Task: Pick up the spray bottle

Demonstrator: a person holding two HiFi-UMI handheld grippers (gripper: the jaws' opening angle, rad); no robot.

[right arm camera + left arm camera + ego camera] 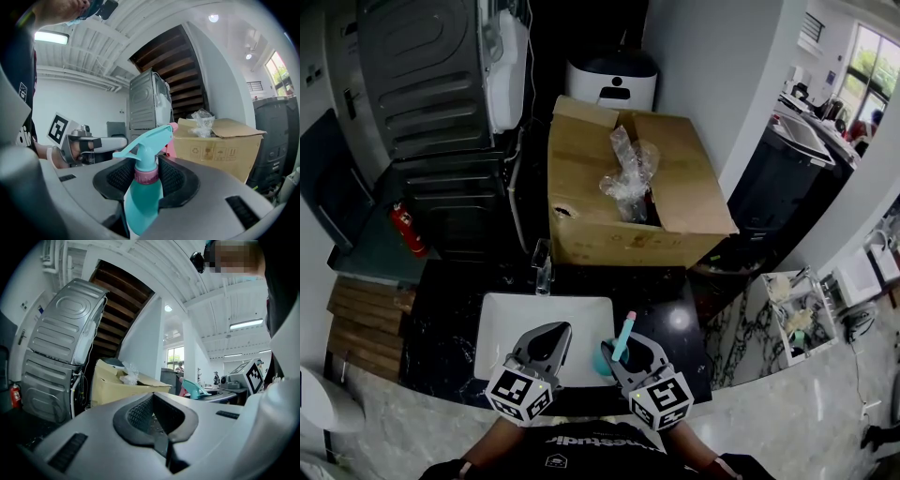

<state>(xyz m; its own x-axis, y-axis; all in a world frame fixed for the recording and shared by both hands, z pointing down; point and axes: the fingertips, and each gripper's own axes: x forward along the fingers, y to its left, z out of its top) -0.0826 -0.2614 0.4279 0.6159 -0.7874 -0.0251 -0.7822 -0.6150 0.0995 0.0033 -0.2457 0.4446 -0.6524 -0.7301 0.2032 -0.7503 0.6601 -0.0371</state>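
Clamping the teal plastic spray bottle with its pink collar (143,201) just below the neck, the right gripper (628,349) sits at the lower centre of the head view. The bottle stands upright between the pads, over the right edge of the white rectangular sink basin (520,323). Whether its base touches anything is hard to tell, as the gripper hides it. Just to the left, the left gripper (553,333) hangs over the basin with its jaws clenched on nothing. Above them, mid-frame, sits an open brown cardboard box (609,239) holding crumpled clear plastic (628,173).
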